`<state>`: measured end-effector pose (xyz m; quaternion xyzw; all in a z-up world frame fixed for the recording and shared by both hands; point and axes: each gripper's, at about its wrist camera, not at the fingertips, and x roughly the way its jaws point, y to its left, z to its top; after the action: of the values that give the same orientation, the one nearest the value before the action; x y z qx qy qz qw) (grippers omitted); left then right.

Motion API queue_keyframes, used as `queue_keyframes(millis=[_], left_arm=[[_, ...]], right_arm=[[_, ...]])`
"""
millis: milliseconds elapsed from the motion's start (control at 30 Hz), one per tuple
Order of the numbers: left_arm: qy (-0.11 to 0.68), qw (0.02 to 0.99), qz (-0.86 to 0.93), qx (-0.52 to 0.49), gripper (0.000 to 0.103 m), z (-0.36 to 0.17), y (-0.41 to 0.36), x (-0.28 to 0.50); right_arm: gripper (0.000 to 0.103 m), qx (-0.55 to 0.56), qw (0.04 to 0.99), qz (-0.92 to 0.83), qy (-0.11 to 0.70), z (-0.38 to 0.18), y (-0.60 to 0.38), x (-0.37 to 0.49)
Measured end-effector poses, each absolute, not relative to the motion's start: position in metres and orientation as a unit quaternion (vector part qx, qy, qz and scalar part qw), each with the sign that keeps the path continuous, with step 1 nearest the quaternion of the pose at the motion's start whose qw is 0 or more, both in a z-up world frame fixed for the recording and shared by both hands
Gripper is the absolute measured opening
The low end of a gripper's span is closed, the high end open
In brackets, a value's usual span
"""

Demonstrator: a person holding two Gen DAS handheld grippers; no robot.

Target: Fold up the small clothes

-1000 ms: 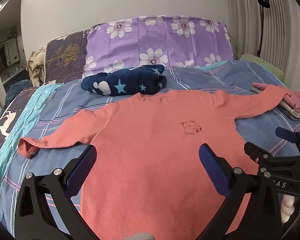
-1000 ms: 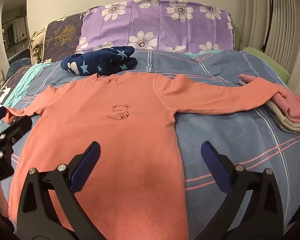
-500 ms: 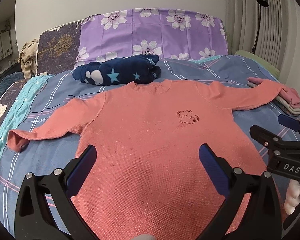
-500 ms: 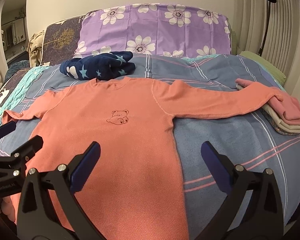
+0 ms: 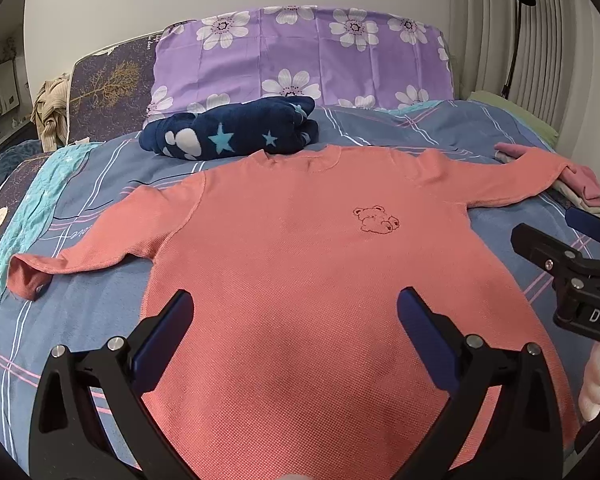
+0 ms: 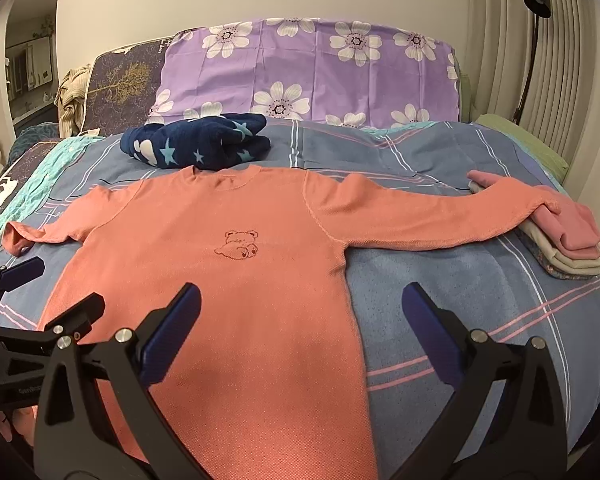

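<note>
coral shirt [image 5: 300, 264] flat beneath both spread hand-held grippers, left [image 5: 294, 322], right [image 6: 300, 316].

Black hand-held gripper [image 5: 292, 320] — blue pads [image 5: 162, 344] (silver screws).

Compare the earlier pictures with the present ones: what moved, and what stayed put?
Both claws, left claw and right claw, drew back slightly and turned, so the scene shifted in view; both stayed open, holding nothing. The salmon shirt stayed spread flat, one sleeve on the folded pile; the navy star blanket is unmoved.
</note>
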<state>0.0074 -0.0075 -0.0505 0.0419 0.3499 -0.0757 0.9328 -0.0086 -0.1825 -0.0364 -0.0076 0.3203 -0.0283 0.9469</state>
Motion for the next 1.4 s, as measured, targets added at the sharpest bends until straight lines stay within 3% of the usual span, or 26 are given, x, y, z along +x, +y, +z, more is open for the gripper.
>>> queue_keyframes(millis=[167, 667, 833, 1200, 1400], left_arm=[[0.360, 0.929, -0.079, 0.042, 0.090, -0.054, -0.007, 0.011], [0.373, 0.923, -0.086, 0.035, 0.083, -0.063, -0.005, 0.015], [0.392, 0.914, -0.105, 0.010, 0.066, -0.066, 0.002, 0.018], [0.404, 0.909, -0.096, -0.015, 0.055, -0.069, 0.021, 0.024], [0.421, 0.891, -0.072, -0.153, 0.055, -0.074, 0.096, 0.042]], right_arm=[[0.101, -0.006, 0.946, -0.028, 0.324, -0.039, -0.182, -0.005], [0.101, 0.001, 0.944, -0.035, 0.327, -0.046, -0.183, 0.002], [0.101, 0.001, 0.944, -0.032, 0.327, -0.046, -0.183, 0.003], [0.101, -0.006, 0.941, -0.024, 0.336, -0.049, -0.174, 0.009], [0.101, -0.017, 0.939, -0.036, 0.341, -0.055, -0.180, 0.011]])
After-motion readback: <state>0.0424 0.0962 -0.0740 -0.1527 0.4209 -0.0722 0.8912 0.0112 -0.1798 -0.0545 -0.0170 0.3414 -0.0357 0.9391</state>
